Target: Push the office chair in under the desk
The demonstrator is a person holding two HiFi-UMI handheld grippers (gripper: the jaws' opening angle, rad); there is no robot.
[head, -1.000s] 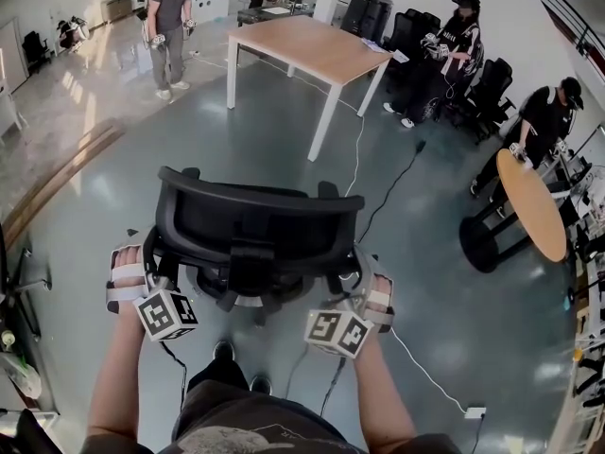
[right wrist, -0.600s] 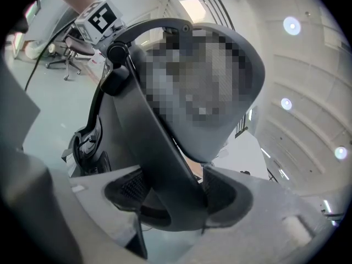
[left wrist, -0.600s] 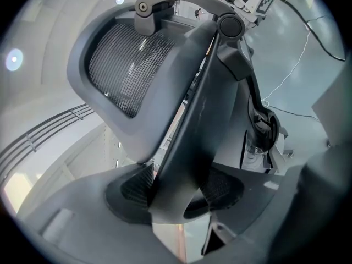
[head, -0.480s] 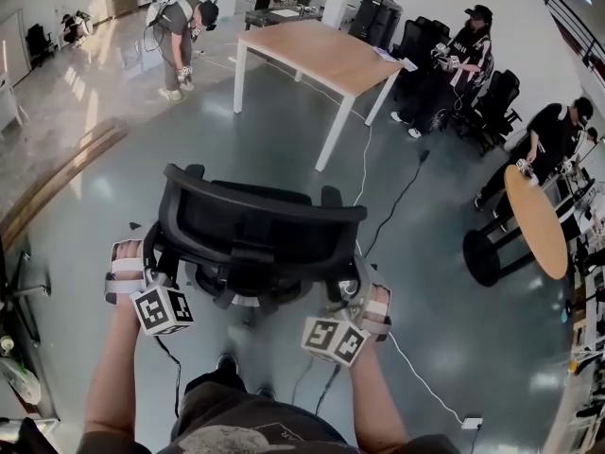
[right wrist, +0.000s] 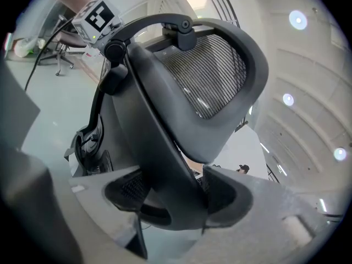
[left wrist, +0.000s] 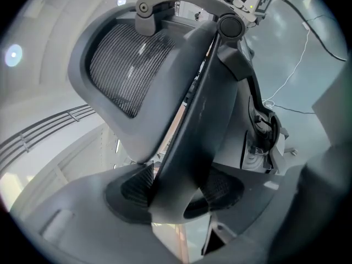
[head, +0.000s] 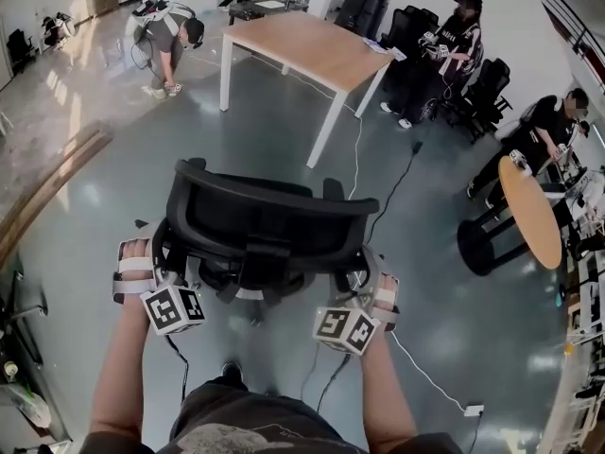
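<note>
A black mesh-backed office chair (head: pixel 269 225) stands on the grey floor right in front of me, its back toward me. My left gripper (head: pixel 161 277) is shut on the left edge of the chair's back frame (left wrist: pixel 192 142); its pads press both sides of the frame. My right gripper (head: pixel 357 296) is shut on the right edge of the back frame (right wrist: pixel 165 158) in the same way. The wooden desk (head: pixel 302 45) with white legs stands farther ahead, apart from the chair, with open floor between them.
A cable (head: pixel 392 192) runs across the floor from the desk toward the right of the chair. A round wooden table (head: pixel 529 211) stands at the right. Several people stand around: one bending at the far left (head: pixel 165 41), two at the right among black chairs (head: pixel 473 88).
The chair and both grippers have moved slightly forward toward the desk. The person at the far left has bent down to the floor.
</note>
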